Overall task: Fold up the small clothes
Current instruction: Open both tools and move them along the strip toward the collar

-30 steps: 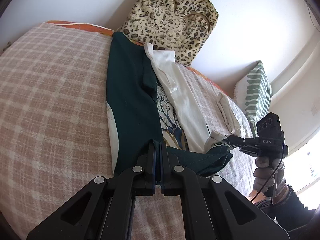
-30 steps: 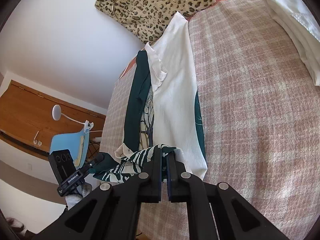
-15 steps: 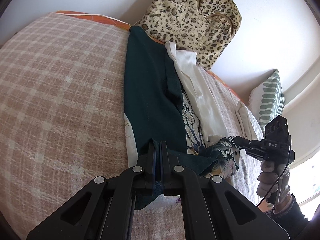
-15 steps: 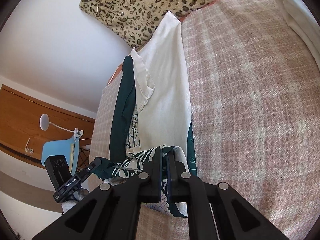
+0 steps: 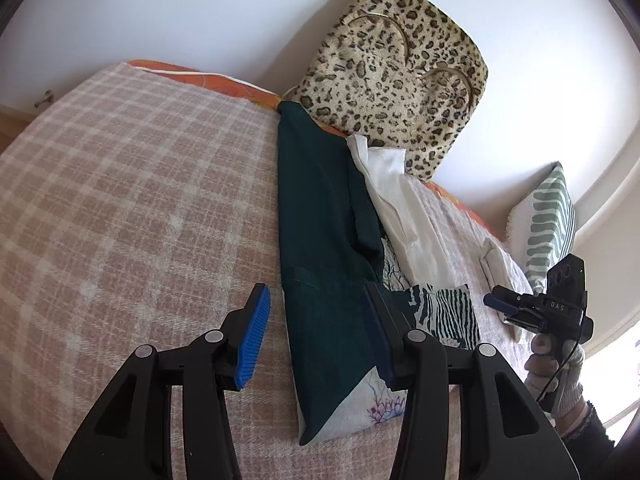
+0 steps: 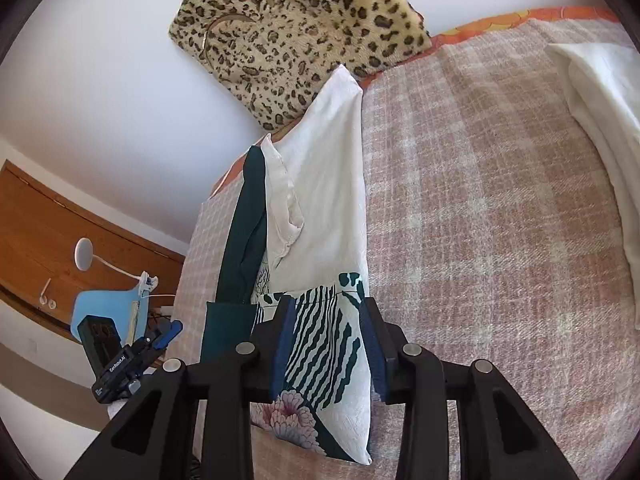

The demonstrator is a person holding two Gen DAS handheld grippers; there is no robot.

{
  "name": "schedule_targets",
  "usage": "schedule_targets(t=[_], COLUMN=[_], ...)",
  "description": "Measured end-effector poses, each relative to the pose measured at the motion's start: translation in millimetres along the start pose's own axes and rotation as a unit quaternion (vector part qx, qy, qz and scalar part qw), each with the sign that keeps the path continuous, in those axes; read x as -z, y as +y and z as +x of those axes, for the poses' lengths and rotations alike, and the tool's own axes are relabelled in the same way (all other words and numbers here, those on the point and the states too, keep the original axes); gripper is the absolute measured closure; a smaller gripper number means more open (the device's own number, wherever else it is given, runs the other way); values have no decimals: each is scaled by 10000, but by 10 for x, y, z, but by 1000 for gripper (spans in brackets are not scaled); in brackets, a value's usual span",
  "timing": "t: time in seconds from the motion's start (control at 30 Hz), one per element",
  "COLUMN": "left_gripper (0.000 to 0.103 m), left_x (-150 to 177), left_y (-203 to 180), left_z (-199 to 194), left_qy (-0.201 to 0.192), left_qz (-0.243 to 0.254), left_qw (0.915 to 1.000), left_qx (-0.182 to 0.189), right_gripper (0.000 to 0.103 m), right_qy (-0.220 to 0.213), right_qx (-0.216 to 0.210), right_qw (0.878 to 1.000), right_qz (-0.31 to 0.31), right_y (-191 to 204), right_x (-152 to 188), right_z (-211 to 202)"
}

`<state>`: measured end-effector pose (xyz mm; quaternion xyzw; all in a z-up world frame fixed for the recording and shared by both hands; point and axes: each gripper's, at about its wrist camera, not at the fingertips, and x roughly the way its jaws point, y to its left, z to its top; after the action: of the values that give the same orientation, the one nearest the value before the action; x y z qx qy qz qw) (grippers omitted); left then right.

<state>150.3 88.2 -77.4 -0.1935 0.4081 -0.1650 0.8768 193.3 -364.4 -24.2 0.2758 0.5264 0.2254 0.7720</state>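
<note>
On the bed: folded garment (image 5: 324, 280) lies flat on the plaid blanket (image 5: 132, 208)
Left view only: striped cushion (image 5: 548, 216)
Right view only: lamp (image 6: 86, 254)
Change: left gripper (image 5: 316, 332) and right gripper (image 6: 326, 344) — clamped on cloth before — jaws now opening; garment released

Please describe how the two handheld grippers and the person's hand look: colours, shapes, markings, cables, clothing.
Both the left gripper and the right gripper have black angular frames, silver rivets and ribbed blue pads. The right one's box reads "DAS"; a thin black cable hangs below. The hand wears a pale glove and a dark sleeve.
</note>
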Motion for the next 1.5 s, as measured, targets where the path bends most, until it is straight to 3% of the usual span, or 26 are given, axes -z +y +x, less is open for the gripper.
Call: schedule_targets(t=[0.13,0.23,0.37,0.43,0.53,0.63,0.73,0.8,0.93,0.97,1.1,1.37,1.5], left_gripper=[58,58,60,61,72,72,72,72,65,60,48,42,41], left_x=[65,131,162,184,211,214,200,149,-22,-76,-341,-939,-1206], left_y=[-1,-30,-125,-134,-97,-80,-56,-31,-8,-12,-52,14,126], left_z=[139,307,421,460,492,472,425,365,228,208,216,509,785], left_qy=[299,607,716,733,686,655,589,499,265,215,78,2,30], left_qz=[295,386,565,594,616,620,580,489,368,360,422,398,211], left_qw=[9991,9973,9957,9952,9942,9941,9942,9951,9971,9974,9979,9987,9993], left_qx=[-69,-117,-168,-266,-545,-607,-694,-704,-618,-581,-485,-309,-291], right_gripper=[67,67,69,78,98,100,100,97,72,70,65,63,55], right_qy=[40,251,386,383,339,219,355,348,143,91,-61,-195,-163], right_qx=[375,509,606,662,695,1008,1247,1464,1391,1351,1248,1079,976], right_qw=[9978,9961,9950,9946,9928,9853,9815,9779,9814,9825,9829,9858,9902], right_qz=[-547,-673,-700,-708,-920,-1361,-1409,-1451,-1312,-1282,-1352,-1276,-986], right_y=[70,77,62,55,130,261,236,232,239,251,341,350,217], right_x=[89,122,115,103,104,114,109,103,20,-7,-128,-670,-1018], right_z=[-2,128,257,299,332,377,473,474,312,264,173,343,560])
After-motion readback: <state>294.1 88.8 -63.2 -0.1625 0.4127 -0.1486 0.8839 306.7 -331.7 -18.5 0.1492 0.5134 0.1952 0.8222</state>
